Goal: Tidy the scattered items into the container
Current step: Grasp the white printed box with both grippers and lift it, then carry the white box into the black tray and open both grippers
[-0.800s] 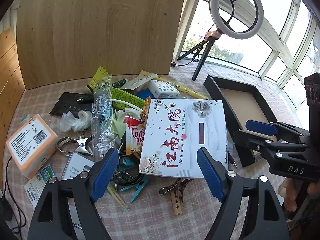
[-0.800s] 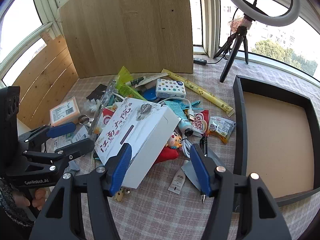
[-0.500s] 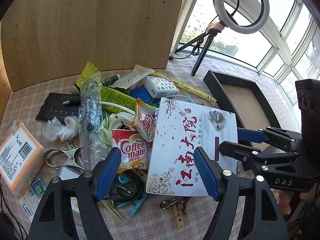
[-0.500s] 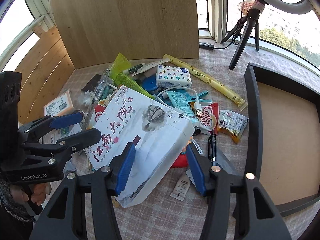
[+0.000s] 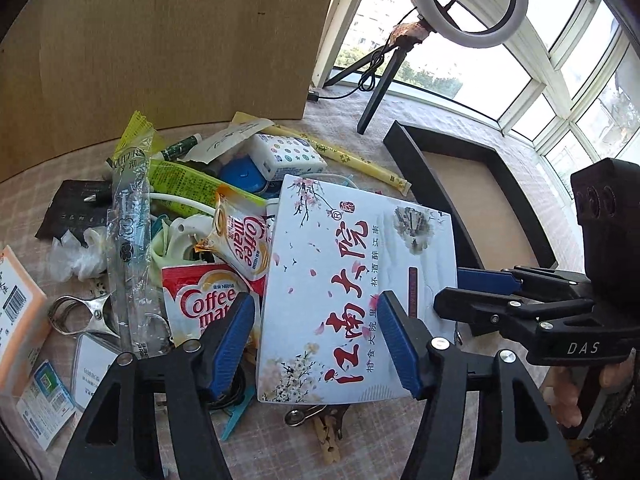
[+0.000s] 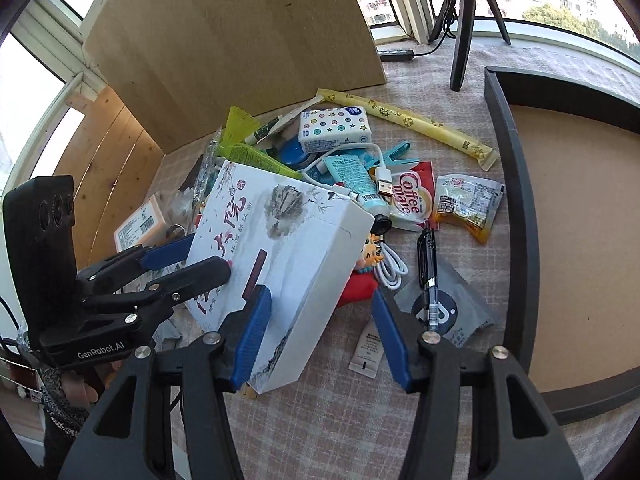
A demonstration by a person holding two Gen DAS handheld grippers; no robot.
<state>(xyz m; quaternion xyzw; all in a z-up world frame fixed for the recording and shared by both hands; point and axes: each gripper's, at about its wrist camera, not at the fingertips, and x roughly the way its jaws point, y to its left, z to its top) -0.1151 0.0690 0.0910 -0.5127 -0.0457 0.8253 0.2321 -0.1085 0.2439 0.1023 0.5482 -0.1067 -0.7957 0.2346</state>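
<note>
A large white box (image 5: 352, 280) printed with red Chinese characters lies on top of a heap of small items; it also shows in the right wrist view (image 6: 280, 256). My left gripper (image 5: 316, 340) is open, its blue pads straddling the box's near-left part. My right gripper (image 6: 320, 336) is open at the box's other end, its left pad against the box's side. The black tray (image 6: 516, 208) with a brown floor stands to the right, also visible in the left wrist view (image 5: 432, 176).
Around the box lie Coffee-mate sachets (image 5: 208, 304), a dotted tissue pack (image 6: 334, 128), a long yellow sachet (image 6: 408, 124), a black pen (image 6: 428, 272), a white cable (image 6: 390, 268), clips and an orange box (image 5: 16, 300). A wooden board (image 5: 160, 40) and a ring-light tripod (image 5: 380, 84) stand behind.
Both grippers have moved closer in on the white box from opposite ends. The box has shifted and tilted slightly towards the left gripper.
</note>
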